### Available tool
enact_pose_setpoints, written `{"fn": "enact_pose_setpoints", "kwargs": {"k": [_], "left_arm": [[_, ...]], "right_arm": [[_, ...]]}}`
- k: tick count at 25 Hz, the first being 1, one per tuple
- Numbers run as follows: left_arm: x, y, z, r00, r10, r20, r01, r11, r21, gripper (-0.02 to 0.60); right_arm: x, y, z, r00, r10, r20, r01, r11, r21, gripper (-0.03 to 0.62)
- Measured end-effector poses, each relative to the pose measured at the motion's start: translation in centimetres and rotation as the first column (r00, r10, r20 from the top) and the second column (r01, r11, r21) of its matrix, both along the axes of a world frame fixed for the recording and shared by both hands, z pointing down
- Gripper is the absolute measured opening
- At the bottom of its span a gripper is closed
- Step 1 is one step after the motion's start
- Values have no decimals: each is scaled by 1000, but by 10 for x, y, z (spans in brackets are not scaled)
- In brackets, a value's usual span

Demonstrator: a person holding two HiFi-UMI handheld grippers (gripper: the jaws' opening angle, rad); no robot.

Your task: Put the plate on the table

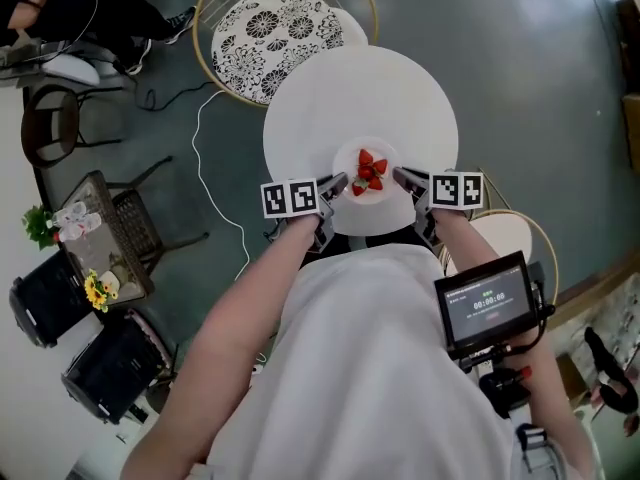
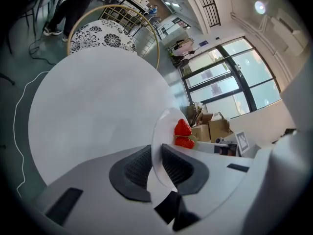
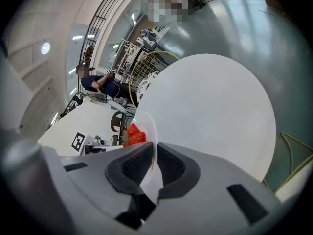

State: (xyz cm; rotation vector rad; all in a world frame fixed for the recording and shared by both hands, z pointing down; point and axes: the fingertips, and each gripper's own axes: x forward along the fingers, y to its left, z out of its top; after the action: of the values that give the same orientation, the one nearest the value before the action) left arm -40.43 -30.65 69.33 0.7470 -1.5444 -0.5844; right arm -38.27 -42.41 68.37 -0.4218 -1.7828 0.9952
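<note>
Plate [image 1: 349, 162] clamped by left hand-held gripper [image 1: 340, 182] and right hand-held gripper [image 1: 400, 176] over white table [image 1: 330, 98].

A gold wire chair [image 1: 198, 20] with a black-and-white floral cushion [image 1: 270, 33] stands beside a trailing white cable [image 1: 199, 168], well apart from yellow flowers [image 1: 97, 290].

Strawberries [image 1: 368, 171] on plate [image 1: 367, 147] over table [image 1: 335, 93], left gripper [image 1: 341, 182] left, right gripper [image 1: 400, 176] right

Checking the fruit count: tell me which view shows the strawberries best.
Head view: it looks straight down onto the strawberries on the plate. Both gripper views catch the plate nearly edge-on, so its rim hides part of the berries.
</note>
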Motion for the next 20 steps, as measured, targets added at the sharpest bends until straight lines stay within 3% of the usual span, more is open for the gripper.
{"fn": "enact_pose_setpoints", "kwargs": {"k": [5, 11, 20], "left_arm": [[-15, 8, 3, 999, -41, 10, 42, 999, -6, 44], [-44, 11, 42, 997, -78, 4, 78, 995, -60, 49], [-74, 5, 62, 997, -78, 10, 78, 984, -159, 66]], "right_arm": [[-21, 7, 4, 998, -57, 4, 57, 998, 13, 35], [-56, 9, 44, 993, -117, -9, 117, 992, 40, 35], [-86, 3, 63, 995, -99, -17, 100, 987, 123, 36]]}}
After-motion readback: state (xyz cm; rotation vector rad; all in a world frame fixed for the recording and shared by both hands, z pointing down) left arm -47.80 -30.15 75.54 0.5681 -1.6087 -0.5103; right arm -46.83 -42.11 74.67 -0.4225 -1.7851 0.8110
